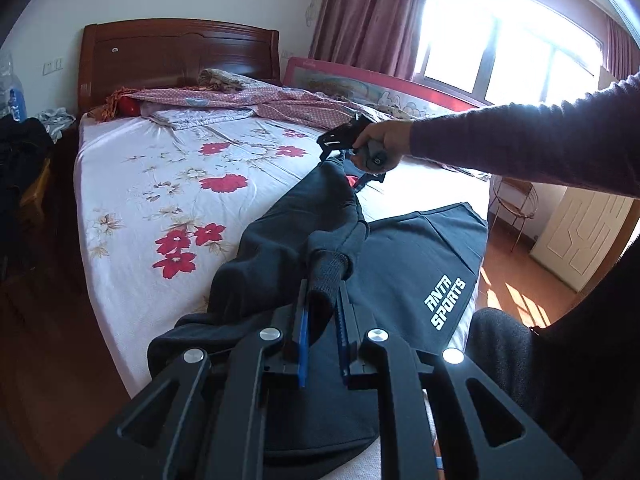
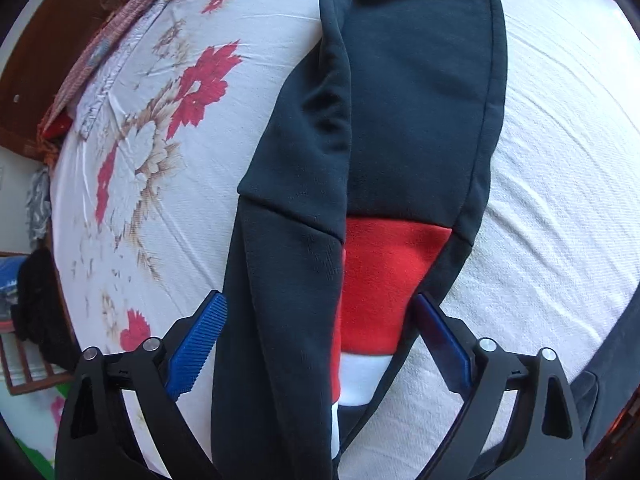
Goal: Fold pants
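Note:
Dark navy pants point(image 1: 304, 216) lie lengthwise on the floral bed sheet point(image 1: 160, 184). My left gripper point(image 1: 325, 292) is shut on the ribbed cuff point(image 1: 326, 276) of one leg and holds it above the bed. The waist part with white "ANTA SPORTS" lettering point(image 1: 445, 300) lies flat to the right. My right gripper point(image 2: 320, 312) is open, its blue pads point(image 2: 198, 344) on either side of the pants point(image 2: 400, 120), over a red and white panel point(image 2: 380, 280). In the left wrist view it point(image 1: 362, 176) hovers over the far end of the pants.
A wooden headboard point(image 1: 176, 56) and crumpled patterned bedding point(image 1: 248, 100) lie at the far end. A red bed rail point(image 1: 384, 84) runs along the window side. Wooden floor point(image 1: 60, 340) is left of the bed. A white door point(image 1: 584, 232) stands right.

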